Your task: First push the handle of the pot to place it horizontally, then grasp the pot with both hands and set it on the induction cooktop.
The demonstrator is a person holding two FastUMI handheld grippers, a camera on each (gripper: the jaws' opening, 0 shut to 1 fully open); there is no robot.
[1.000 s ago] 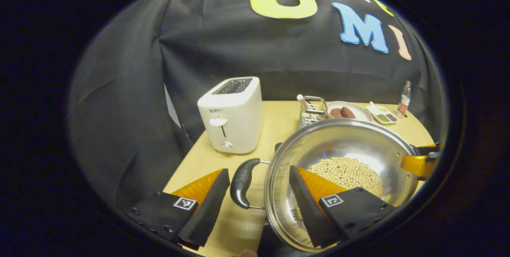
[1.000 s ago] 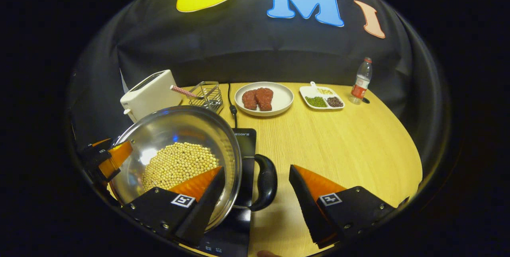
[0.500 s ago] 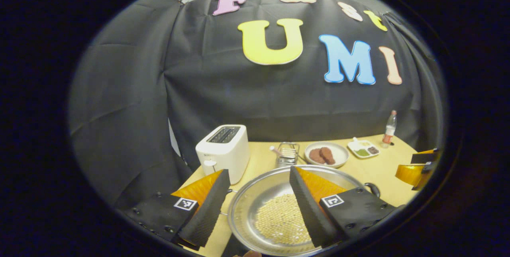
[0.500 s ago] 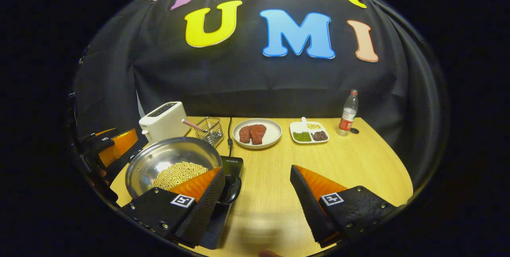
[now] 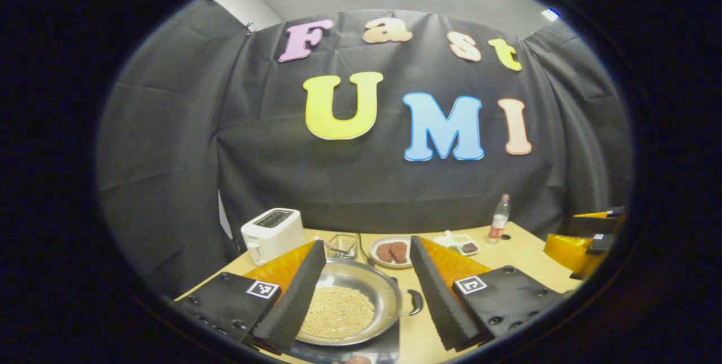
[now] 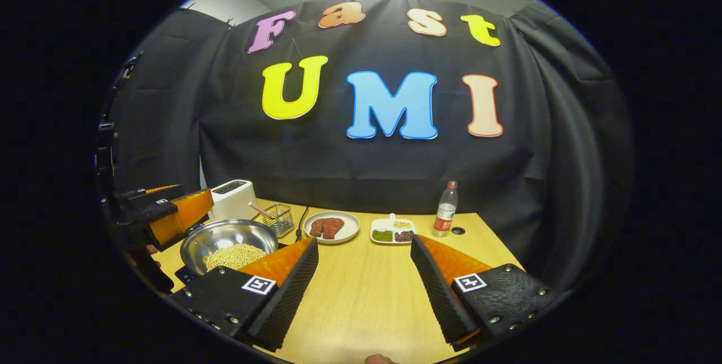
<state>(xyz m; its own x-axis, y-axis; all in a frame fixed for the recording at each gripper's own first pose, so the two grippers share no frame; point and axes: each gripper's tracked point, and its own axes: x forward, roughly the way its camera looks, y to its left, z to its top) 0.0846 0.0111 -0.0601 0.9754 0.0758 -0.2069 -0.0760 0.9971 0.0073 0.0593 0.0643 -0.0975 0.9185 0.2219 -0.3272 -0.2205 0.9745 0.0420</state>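
Note:
A steel pot (image 5: 364,280) holding pale beans (image 5: 337,312) sits on the black induction cooktop (image 5: 390,346), with a black handle (image 5: 415,302) pointing right. My left gripper (image 5: 366,241) hovers above and behind the pot, open and holding nothing. In the right gripper view the pot (image 6: 224,234) lies at the left on the cooktop (image 6: 184,275). The left gripper (image 6: 175,214) hangs over the pot's left side. My right gripper (image 6: 364,238) is open over bare table, well right of the pot. The right gripper (image 5: 581,237) appears at the far right of the left gripper view.
A white toaster (image 6: 232,197) and a wire basket (image 6: 277,218) stand behind the pot. Farther right are a plate of meat (image 6: 330,227), a divided dish (image 6: 393,233) and a bottle (image 6: 445,209). A cable (image 6: 300,223) runs to the cooktop.
Both grippers have drawn back and upward from the pot's handles. The pot, earlier tilted between them, now rests level on the cooktop.

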